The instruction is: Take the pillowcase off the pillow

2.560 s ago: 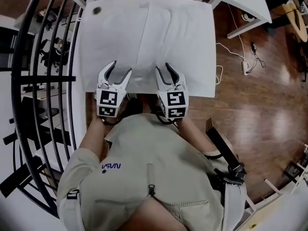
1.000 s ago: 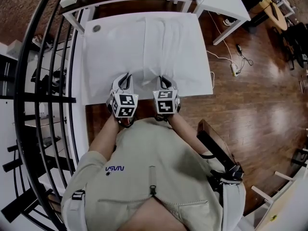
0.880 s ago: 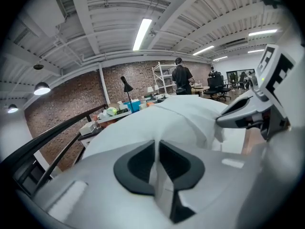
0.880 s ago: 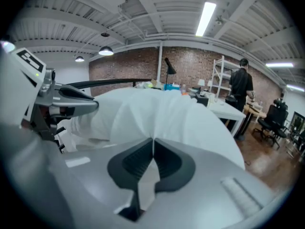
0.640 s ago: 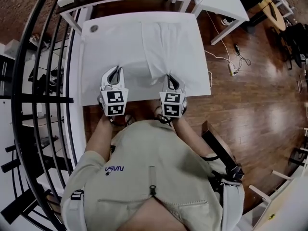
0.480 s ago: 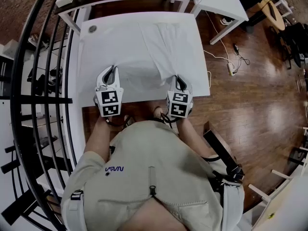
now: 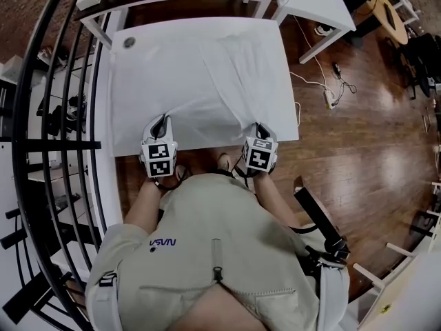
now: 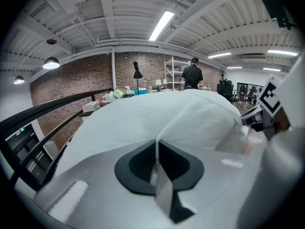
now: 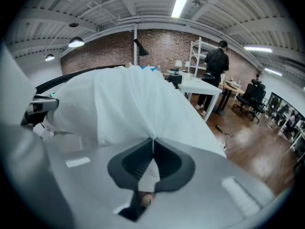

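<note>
Head view: the white pillowcase (image 7: pixel 220 81) lies spread on a white table (image 7: pixel 131 95), its creased cloth fanning out toward the near rim, where both grippers hold it. The pillow cannot be told apart from the cloth from above.

The left gripper (image 7: pixel 159 121) is clenched on the pillowcase's near edge. In the left gripper view its jaws (image 8: pixel 156 143) meet on a thin ridge of cloth, and the pillowcase (image 8: pixel 157 118) rises beyond them in a full white mound. The right gripper (image 7: pixel 259 127) is likewise clamped on the near edge, well apart from the left. In the right gripper view a fold of the pillowcase (image 9: pixel 124 104) runs down between its closed jaws (image 9: pixel 152 141).

Both grippers sit just at the table's near rim, close to the person's body, pointing away and downward with their marker cubes facing up. Bare forearms run back under a pale jacket (image 7: pixel 213 254).

A small round thing (image 7: pixel 129 42) sits at the table's far left corner. A black railing (image 7: pixel 41 116) curves along the left, with wood floor (image 7: pixel 358 136) on the right.
</note>
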Motion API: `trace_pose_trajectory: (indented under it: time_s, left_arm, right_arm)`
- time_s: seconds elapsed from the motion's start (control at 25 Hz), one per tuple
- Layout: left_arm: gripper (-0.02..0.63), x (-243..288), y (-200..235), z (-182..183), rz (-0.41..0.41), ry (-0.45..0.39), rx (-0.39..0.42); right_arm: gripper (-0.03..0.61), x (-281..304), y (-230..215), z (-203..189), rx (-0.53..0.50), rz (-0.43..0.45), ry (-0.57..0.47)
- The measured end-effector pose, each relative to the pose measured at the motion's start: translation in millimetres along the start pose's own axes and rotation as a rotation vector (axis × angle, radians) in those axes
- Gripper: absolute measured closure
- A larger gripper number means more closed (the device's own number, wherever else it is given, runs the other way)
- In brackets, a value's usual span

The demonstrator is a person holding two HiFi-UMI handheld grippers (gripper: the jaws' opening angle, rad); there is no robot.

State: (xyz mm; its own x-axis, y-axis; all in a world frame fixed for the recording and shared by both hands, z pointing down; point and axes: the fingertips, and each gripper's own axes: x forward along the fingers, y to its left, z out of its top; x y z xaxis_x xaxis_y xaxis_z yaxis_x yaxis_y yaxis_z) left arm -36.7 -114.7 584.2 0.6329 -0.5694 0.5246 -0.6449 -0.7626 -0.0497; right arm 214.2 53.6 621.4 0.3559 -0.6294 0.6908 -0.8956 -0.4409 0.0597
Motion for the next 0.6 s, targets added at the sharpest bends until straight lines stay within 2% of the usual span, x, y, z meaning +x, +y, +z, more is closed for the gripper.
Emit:
trace_pose_trajectory:
  time_s: [0.32,0.48,0.6]
  left_arm:
    - [0.571,3.3,-9.4,1.5,-0.006,-0.012,0.032]
    - [0.55,-0.9,-14.5,3.5,-0.016,-0.008,0.033]
    - [0.534,-16.4,-18.8,20.3,0.009,-0.031,0.096]
  right_arm:
    - [0.548,-4.9,4.9,0.7,-0.048,0.059,0.016]
    - [0.531,-11.2,10.1,-0.9,-0.039,0.106,0.046]
    - [0.499,-32.4,18.8,14.8,-0.047,0.175,0.024]
